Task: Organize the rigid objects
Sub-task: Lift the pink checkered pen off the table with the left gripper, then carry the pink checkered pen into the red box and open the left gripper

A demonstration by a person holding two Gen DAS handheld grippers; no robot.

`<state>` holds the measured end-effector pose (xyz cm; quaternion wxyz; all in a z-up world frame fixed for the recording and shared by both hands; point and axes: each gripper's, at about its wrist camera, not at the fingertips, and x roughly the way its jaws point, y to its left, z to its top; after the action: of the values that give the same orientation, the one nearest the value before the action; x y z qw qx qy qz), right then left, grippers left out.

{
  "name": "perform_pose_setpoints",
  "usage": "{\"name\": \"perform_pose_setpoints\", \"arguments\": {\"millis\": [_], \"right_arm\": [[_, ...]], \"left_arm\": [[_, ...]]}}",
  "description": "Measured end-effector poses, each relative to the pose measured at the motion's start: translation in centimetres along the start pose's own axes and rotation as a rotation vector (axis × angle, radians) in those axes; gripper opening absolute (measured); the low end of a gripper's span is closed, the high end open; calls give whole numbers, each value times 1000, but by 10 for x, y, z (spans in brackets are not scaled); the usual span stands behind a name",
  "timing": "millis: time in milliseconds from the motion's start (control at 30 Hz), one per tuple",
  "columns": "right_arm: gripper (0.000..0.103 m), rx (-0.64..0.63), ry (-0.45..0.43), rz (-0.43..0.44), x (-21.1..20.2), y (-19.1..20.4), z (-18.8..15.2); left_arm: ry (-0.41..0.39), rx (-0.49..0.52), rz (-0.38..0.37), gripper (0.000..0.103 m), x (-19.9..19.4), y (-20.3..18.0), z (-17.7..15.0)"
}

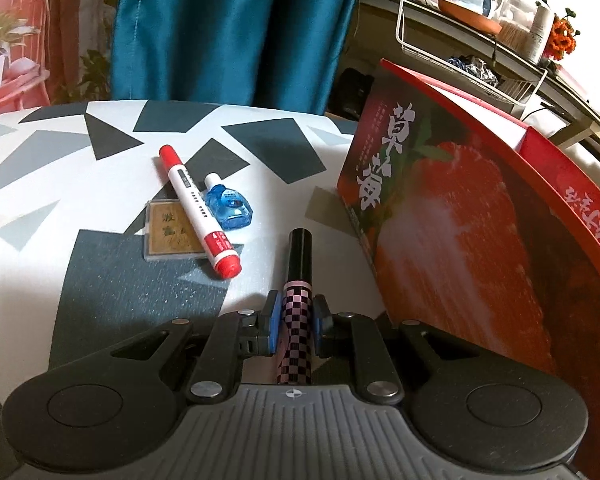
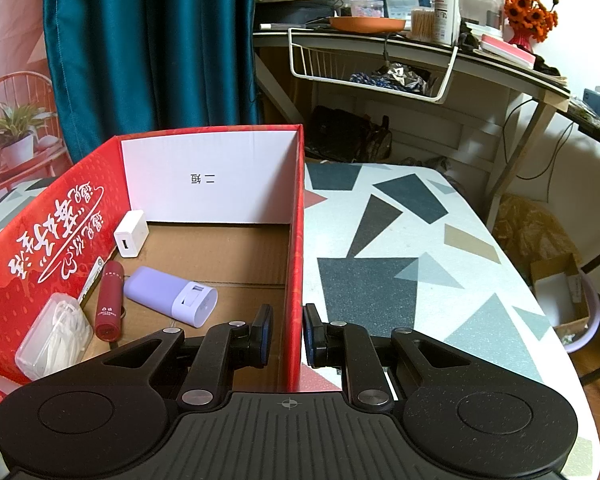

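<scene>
Left wrist view: my left gripper (image 1: 297,322) is clamped on a checkered pink-and-black tube (image 1: 298,312), the blue pads (image 1: 275,322) pressing its patterned body while its black cap points away over the patterned table (image 1: 100,288). Further out on the table lie a red-and-white marker (image 1: 198,210), a small blue bottle (image 1: 227,205) just beside it, and a flat tan case (image 1: 170,236) partly under the marker. The red box (image 1: 440,220) stands at right, its printed outer wall facing the camera.

Right wrist view: my right gripper (image 2: 287,336) straddles the near right wall of the red box (image 2: 296,240), one finger inside and one outside, closed narrowly about the wall (actual contact I cannot confirm). Inside the box rest a white charger (image 2: 131,234), a dark red cylinder (image 2: 108,300), a lilac-and-white case (image 2: 170,295) and a clear case with white cord (image 2: 56,336).
</scene>
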<state>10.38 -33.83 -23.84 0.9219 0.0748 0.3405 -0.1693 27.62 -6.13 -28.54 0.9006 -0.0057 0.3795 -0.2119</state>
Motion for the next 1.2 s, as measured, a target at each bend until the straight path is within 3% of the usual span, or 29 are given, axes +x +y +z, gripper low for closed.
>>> {"name": "perform_pose_setpoints", "arguments": {"millis": [367,800,967,1200], "right_arm": [[13,-9,0,-11,-1,0,0],[10,17,-20,-30,-2,-1,-2],[10,20,-24,-31,-2,-1,-2],[10,27,-30,-29,-4,-1,-3]], "left_arm": [[11,-14,13,17,-7,3,5],[-144,0,-46,17,-60,-6,37],[-186,65,-100,17,-75,-28,56],[-201,198,-183,17,-67,-66,76]]}}
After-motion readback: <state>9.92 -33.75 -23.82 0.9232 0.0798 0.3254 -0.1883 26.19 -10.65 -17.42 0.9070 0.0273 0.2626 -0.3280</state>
